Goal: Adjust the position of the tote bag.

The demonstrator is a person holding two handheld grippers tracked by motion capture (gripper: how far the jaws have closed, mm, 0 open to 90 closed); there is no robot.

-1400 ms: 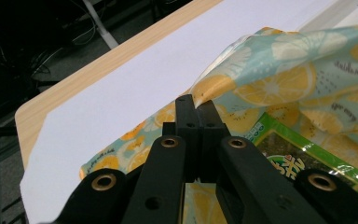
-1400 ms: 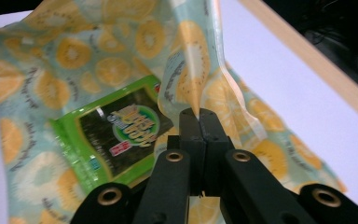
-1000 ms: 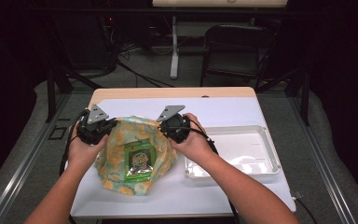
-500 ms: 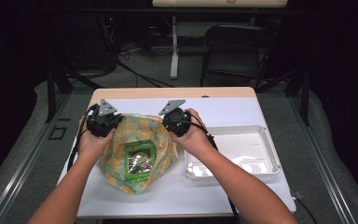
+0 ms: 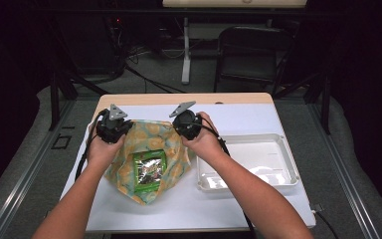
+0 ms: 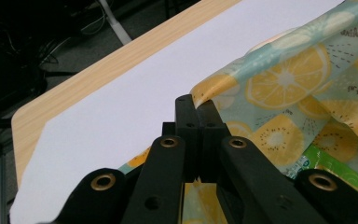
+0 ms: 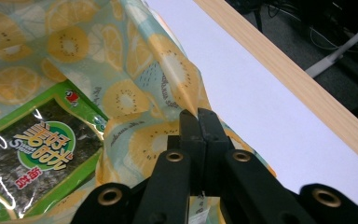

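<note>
- The seaweed snack packet (image 7: 32,158) is green with a clear window onto dark sheets; an oval label carries white East Asian characters above smaller yellow ones, and a small red logo sits at one corner.
- The fruit-print cloth (image 5: 171,144) is pale teal with yellow lemon and kiwi slices plus tiny script too small to read.
- It lies on the white table (image 5: 258,119), left of the white tray (image 5: 288,164), packet at its middle.
- The left gripper (image 6: 196,109) pinches one cloth edge, jaws pressed together.
- The right gripper (image 7: 199,119) pinches the opposite edge likewise.
</note>
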